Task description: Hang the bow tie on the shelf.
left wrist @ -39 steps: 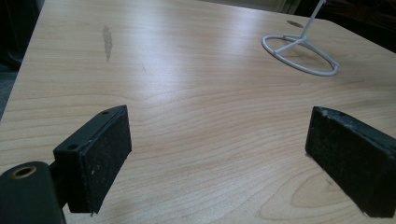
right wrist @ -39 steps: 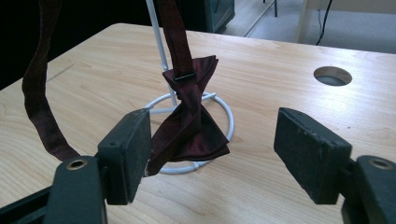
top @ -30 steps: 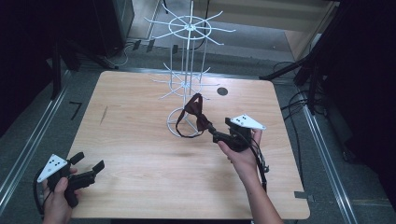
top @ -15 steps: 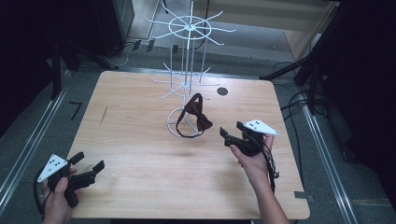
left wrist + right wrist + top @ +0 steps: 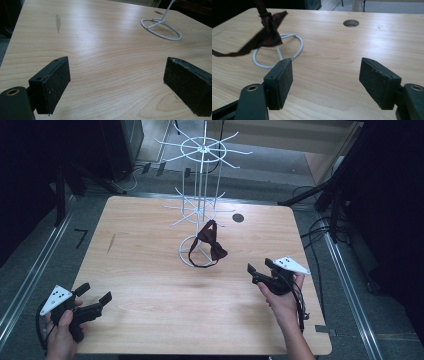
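While the bow tie (image 5: 211, 244) hangs from a lower arm of the white wire rack (image 5: 201, 200) at table centre, its strap loops down over the rack's ring base. At 4 o'clock from the tie, well apart, the right gripper (image 5: 261, 268) has jaws spread and empty. At 8 o'clock, near the table's front corner, the left gripper (image 5: 94, 292) is likewise released, holding nothing.

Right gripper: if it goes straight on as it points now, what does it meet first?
Probably bare table. The right gripper is open and empty; the bow tie and stand base lie left of its line, though depth is unclear.
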Demonstrator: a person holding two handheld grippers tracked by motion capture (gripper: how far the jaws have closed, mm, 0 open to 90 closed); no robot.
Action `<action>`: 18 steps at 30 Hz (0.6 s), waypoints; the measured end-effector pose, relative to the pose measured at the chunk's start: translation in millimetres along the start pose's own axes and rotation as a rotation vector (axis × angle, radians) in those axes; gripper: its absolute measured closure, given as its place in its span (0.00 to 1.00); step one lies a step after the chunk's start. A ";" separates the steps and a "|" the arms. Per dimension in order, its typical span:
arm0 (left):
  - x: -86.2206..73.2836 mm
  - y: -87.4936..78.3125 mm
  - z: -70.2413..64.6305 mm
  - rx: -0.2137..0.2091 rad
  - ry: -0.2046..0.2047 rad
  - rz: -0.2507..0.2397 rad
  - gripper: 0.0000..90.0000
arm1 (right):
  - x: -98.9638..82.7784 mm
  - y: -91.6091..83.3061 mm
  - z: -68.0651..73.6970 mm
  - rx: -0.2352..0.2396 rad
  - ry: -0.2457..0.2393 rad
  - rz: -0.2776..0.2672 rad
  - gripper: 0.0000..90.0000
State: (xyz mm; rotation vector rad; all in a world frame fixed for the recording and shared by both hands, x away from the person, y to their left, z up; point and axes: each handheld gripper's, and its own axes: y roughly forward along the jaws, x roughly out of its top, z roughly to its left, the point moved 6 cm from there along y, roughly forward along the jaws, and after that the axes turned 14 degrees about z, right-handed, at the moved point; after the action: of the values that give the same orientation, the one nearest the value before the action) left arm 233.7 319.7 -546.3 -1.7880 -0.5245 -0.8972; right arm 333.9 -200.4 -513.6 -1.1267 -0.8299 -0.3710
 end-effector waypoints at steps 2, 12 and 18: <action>0.0 -0.1 0.0 0.000 -0.002 -0.001 0.08 | -8.4 1.2 -10.5 -0.013 0.022 0.011 0.31; 0.0 -0.2 0.0 -0.001 -0.002 -0.001 0.08 | -31.0 -2.9 -32.4 -0.039 0.037 0.026 0.26; -0.1 -0.1 0.0 0.002 0.003 0.001 0.08 | -45.6 -12.0 -47.5 -0.043 0.063 0.024 0.21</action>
State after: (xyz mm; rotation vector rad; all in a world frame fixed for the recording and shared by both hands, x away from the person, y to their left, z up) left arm 233.6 319.8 -546.3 -1.7847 -0.5225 -0.8981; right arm 315.0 -254.4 -548.4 -1.1585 -0.7551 -0.4037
